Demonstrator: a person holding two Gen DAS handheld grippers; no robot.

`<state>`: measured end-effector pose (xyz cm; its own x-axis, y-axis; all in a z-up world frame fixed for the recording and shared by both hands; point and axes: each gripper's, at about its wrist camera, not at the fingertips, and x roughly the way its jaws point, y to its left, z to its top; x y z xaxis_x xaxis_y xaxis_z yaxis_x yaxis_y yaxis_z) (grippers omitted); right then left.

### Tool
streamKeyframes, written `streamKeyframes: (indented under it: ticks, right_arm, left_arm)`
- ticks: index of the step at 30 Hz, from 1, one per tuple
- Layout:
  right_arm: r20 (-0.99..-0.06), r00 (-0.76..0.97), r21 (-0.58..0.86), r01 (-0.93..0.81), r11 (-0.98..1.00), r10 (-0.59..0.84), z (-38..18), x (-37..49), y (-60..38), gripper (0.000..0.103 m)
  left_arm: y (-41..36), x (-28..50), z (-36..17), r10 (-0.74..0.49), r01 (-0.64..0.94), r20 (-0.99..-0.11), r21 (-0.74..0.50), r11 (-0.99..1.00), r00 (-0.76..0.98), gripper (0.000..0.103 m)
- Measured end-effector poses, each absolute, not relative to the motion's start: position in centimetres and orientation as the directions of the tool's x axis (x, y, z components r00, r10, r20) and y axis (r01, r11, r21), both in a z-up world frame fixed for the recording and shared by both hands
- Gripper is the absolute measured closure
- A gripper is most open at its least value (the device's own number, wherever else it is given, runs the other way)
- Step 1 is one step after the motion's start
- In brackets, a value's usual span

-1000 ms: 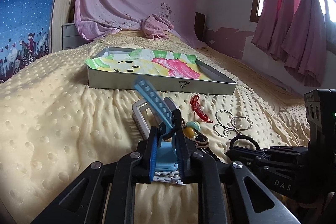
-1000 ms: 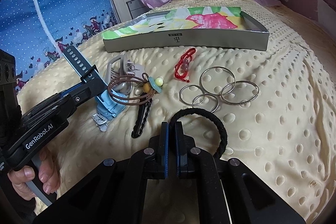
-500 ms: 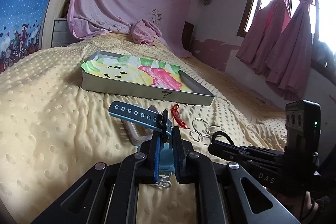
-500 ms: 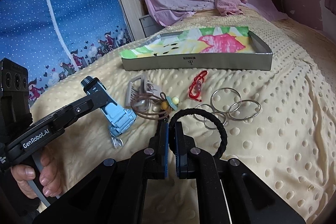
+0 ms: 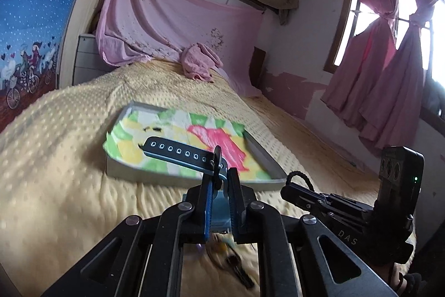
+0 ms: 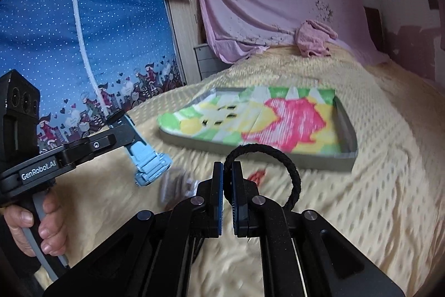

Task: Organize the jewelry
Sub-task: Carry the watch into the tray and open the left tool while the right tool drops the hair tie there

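Note:
My left gripper (image 5: 219,180) is shut on a light-blue watch (image 6: 150,160), whose dark strap (image 5: 178,151) sticks out to the left above the tray. My right gripper (image 6: 227,171) is shut on a black braided bracelet (image 6: 294,174), and the loop stands up to its right. Both are held in the air above the yellow dotted bedspread (image 6: 375,199). Ahead lies a grey tray (image 6: 347,130) lined with green, yellow and pink paper. From the left wrist, the right gripper (image 5: 289,187) shows at the right with the bracelet (image 5: 301,177). A hand (image 6: 41,219) grips the left gripper's handle.
A red bracelet (image 6: 257,175) and a grey watch (image 6: 172,183) lie blurred on the bed before the tray. More small pieces (image 5: 236,269) lie under the left gripper. A pink cloth (image 5: 198,64) sits at the bed's far end, pink curtains (image 5: 389,91) at the right.
Both grippers have risen off the bedspread, the left with the blue watch and the right with the black bracelet. The other jewelry has dropped low in view and the tray looks nearer.

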<state>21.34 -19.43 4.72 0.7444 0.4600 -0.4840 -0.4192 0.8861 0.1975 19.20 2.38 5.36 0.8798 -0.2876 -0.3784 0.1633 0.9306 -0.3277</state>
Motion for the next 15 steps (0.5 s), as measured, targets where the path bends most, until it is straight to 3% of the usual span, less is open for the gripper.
streamKeyframes:
  ticks: [15]
  right_arm:
    - [-0.597,0.676,0.263,-0.345,0.901,0.433,1.4,35.5,-17.4,0.098]
  left_arm:
    - [3.0,31.9,2.6,-0.263,0.068,-0.505,-0.372,0.926,0.822,0.093]
